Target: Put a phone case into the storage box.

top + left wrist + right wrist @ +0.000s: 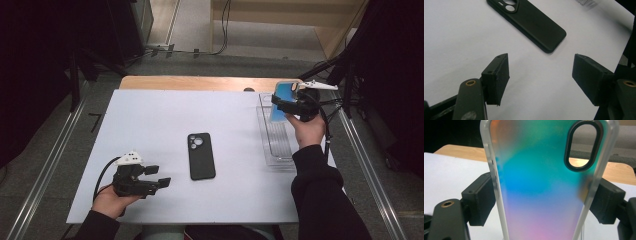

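A black phone case (201,155) lies flat in the middle of the white table (150,125), camera cutout toward the far side. My left gripper (159,176) rests near the front left, open, nothing between its jaws; the black case (529,22) lies just beyond them. My right gripper (281,104) is held up at the far right, shut on an iridescent blue-green phone case (281,101). That case (541,182) stands upright between the two pads, clamped by its clear side edges, its oval camera cutout at the upper right.
A clear plastic tray (275,135) sits along the table's right edge, under the right hand. A wooden strip (200,83) runs along the far edge. Metal rails border the floor on both sides, and cables trail off to the right.
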